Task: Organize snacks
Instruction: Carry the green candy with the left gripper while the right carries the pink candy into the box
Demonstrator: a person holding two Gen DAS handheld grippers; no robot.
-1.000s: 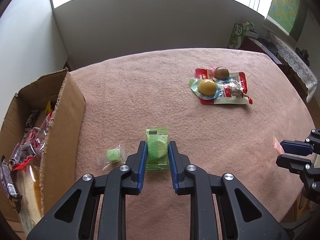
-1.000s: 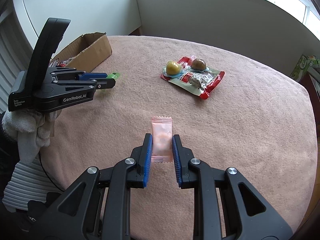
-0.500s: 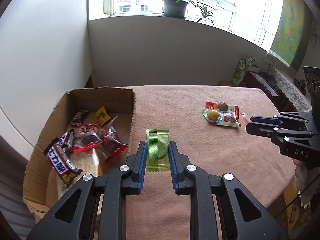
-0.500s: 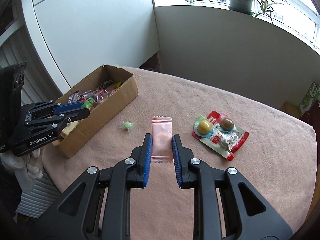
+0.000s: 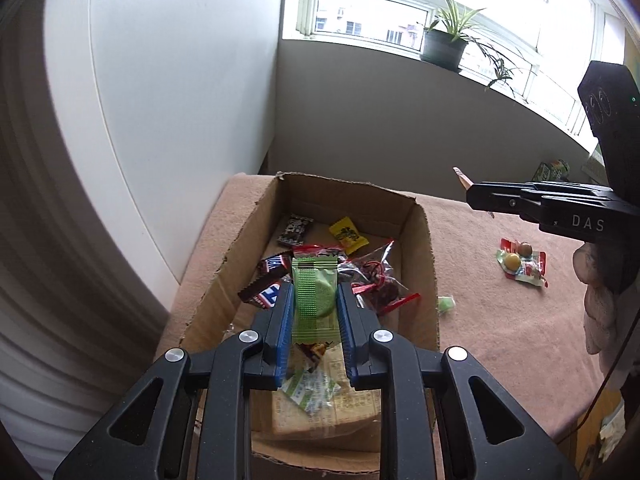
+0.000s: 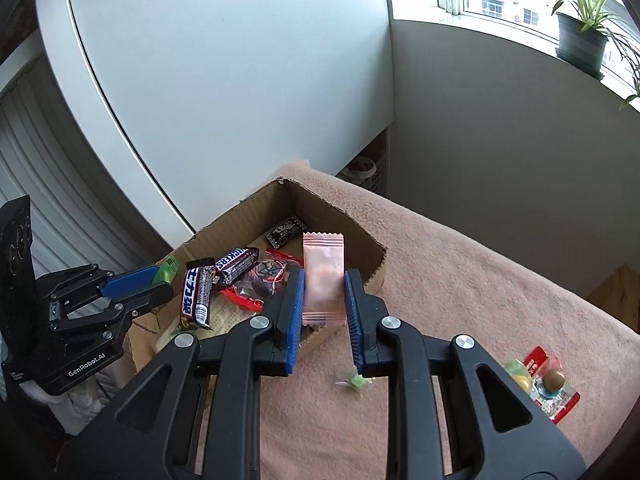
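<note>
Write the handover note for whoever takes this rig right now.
Left gripper: jaws shut on the green packet, held above the cardboard box.
Right gripper: jaws shut on the pink packet, held near the box's table-side wall.
Done: several snacks already lie in the box; both packets are lifted.
Left: release both packets into the box, then fetch the small green candy and the red packet with two round sweets from the table.
</note>
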